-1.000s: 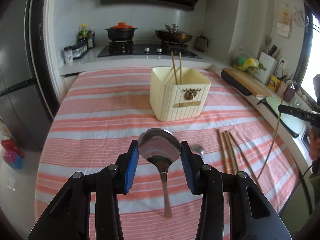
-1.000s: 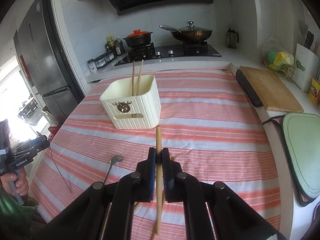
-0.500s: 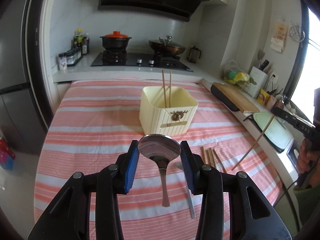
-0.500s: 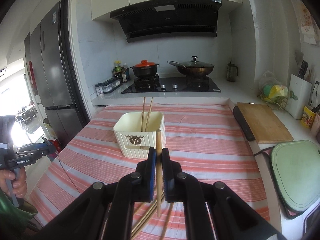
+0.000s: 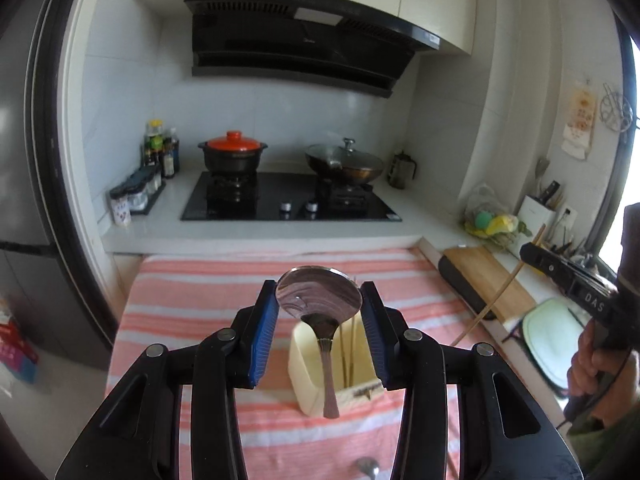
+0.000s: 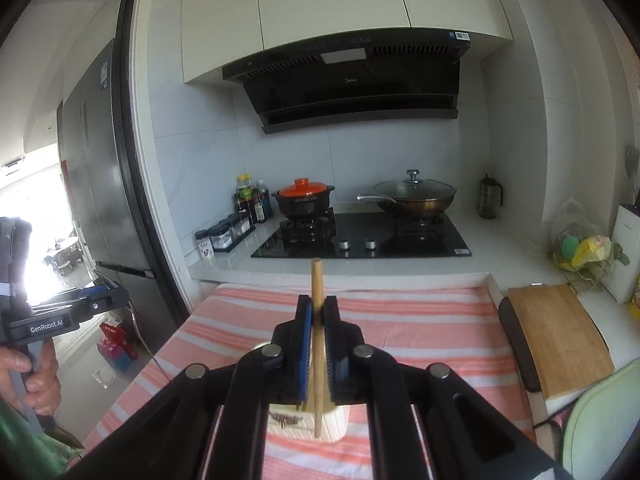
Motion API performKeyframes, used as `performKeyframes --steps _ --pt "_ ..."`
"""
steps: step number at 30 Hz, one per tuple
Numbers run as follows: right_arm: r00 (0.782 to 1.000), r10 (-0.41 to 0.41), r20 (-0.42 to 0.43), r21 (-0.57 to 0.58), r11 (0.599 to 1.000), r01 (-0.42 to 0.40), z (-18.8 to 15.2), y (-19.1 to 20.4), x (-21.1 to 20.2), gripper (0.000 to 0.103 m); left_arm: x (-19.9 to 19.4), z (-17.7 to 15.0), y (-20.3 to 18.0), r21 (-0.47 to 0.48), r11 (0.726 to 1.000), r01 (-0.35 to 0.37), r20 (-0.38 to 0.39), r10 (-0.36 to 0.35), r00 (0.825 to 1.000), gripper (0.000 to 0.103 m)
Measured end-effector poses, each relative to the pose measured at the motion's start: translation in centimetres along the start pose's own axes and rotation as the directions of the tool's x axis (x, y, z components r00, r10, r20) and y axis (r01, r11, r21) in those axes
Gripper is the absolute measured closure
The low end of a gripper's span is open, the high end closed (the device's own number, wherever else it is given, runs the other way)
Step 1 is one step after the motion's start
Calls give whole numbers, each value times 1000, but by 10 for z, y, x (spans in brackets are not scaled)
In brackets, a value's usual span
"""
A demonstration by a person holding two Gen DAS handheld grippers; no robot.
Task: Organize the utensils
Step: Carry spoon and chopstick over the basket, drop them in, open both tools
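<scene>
Now both my tools have risen off the table: the left tool [image 5: 319, 312] grips the spoon [image 5: 320, 300] by its bowl, the right tool [image 6: 317, 328] pinches a chopstick [image 6: 317, 344], each above the holder [image 5: 304, 376] at lower centre, ready for dropping in.

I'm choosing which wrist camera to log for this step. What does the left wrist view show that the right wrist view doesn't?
Only the left wrist view shows the left gripper clamping the big spoon by its bowl, handle hanging down, and a second spoon lying on the striped cloth.

Only the right wrist view shows the right gripper shut on a single chopstick, seen close up, and the fridge.

Both share the cream utensil holder, the stove with its orange-lidded pot, and the cutting board.
</scene>
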State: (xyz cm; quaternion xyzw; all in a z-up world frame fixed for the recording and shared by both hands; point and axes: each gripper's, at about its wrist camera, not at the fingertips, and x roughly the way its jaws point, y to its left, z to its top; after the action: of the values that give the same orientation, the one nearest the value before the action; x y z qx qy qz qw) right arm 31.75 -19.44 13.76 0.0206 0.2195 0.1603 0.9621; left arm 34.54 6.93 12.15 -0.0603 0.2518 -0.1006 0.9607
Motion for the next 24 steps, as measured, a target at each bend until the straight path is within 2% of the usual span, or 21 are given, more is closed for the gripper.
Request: performKeyframes --steps 2,4,7,10,12,15,17,19,20,21,22,24 --pt "1000 8 18 7 1000 -9 7 1 21 97 24 10 1 -15 1000 -14 4 14 1000 61" --pt "1000 12 7 7 1000 -12 7 2 45 97 51 11 1 -37 999 -18 -24 17 1000 61" --pt "996 16 -91 2 1000 -16 -9 1 90 97 95 -2 1 -55 998 -26 -109 20 994 61" --pt "973 12 -229 0 1000 -13 -33 -3 131 97 134 -25 1 -48 998 -39 -204 28 979 61" --pt "956 8 -292 -3 1000 -10 -49 -6 151 97 155 -41 0 -46 998 -50 -255 36 966 61" --pt "941 -10 -337 -21 1000 3 -64 -10 170 96 181 -57 -2 -40 997 -73 -313 57 948 61" --pt "939 -6 -343 -3 1000 5 -67 -13 177 96 192 -63 -2 -40 995 -91 -339 72 938 60" --pt "940 0 -341 34 999 12 -65 -18 178 89 192 -61 -2 -55 993 -101 -331 78 940 54" --pt "945 5 -328 60 998 16 -61 -21 175 74 186 -58 -1 -69 993 -95 -318 68 945 46" --pt "952 6 -306 83 996 20 -56 -25 169 58 178 -55 0 -80 993 -88 -300 60 952 42" --pt "961 4 -276 101 995 25 -51 -28 158 54 166 -51 1 -82 993 -85 -281 59 958 36" --pt "971 4 -240 101 995 21 -39 -31 139 54 141 -45 3 -63 995 -82 -247 64 967 31"
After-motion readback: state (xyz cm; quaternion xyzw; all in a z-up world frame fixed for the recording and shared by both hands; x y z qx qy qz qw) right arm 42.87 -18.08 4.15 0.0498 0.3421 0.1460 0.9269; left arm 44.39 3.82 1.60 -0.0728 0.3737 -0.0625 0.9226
